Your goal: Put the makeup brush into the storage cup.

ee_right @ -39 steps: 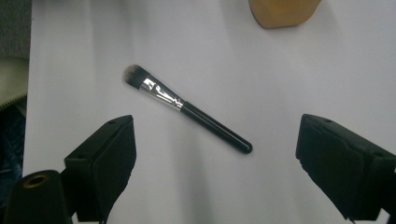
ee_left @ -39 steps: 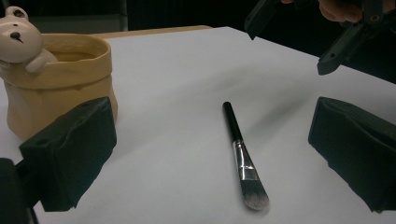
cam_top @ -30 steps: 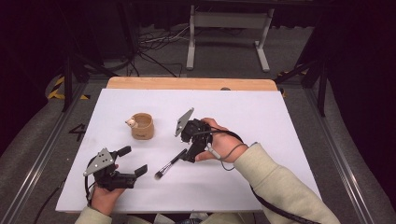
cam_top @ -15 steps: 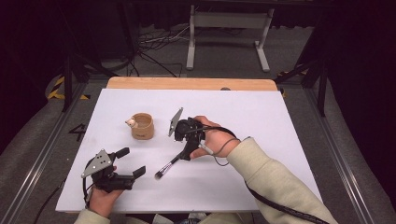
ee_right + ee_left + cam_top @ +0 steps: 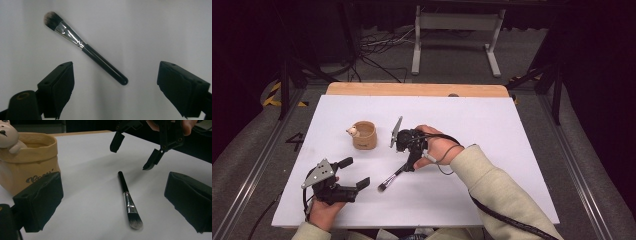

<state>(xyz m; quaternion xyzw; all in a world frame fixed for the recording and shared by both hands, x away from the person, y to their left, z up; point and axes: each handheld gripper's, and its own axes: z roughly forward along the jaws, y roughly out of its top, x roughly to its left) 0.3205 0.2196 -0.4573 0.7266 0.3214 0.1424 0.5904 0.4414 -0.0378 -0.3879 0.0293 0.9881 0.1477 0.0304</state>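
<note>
— Two grippers over the white table point(image 5: 512, 150), right? Where does each one sit?

— The left gripper point(image 5: 354, 172) is near the front left corner of the table, held in the person's left hand point(image 5: 323, 212), with its grey plate on top. Its fingers point(image 5: 37, 200) are spread wide, with nothing between them. The right gripper point(image 5: 412, 162) is near the middle of the table, tipped down toward the surface, the right hand point(image 5: 439, 147) wrapped round it.

— And the right one, has it got hold of anything?

— No. In the right gripper view its fingers point(image 5: 58, 86) stand far apart, and the brush point(image 5: 85, 47) lies flat on the table between and beyond them, untouched. From the left gripper view you can see the two tips hanging just above the end of the handle, clear of it.

— Describe the brush.

— Black handle, silver collar, a tuft of dark bristles with pale ends. In the high view it lies aslant, bristles toward the person, handle end under the right gripper. It is between the two grippers, nearer the right one.

— Anything else on the table?

— A tan cup point(image 5: 363, 135), upright, left of the right gripper and behind the left one. A small white bear figure point(image 5: 352, 132) hangs over its rim. The cup stands apart from the brush.
</note>
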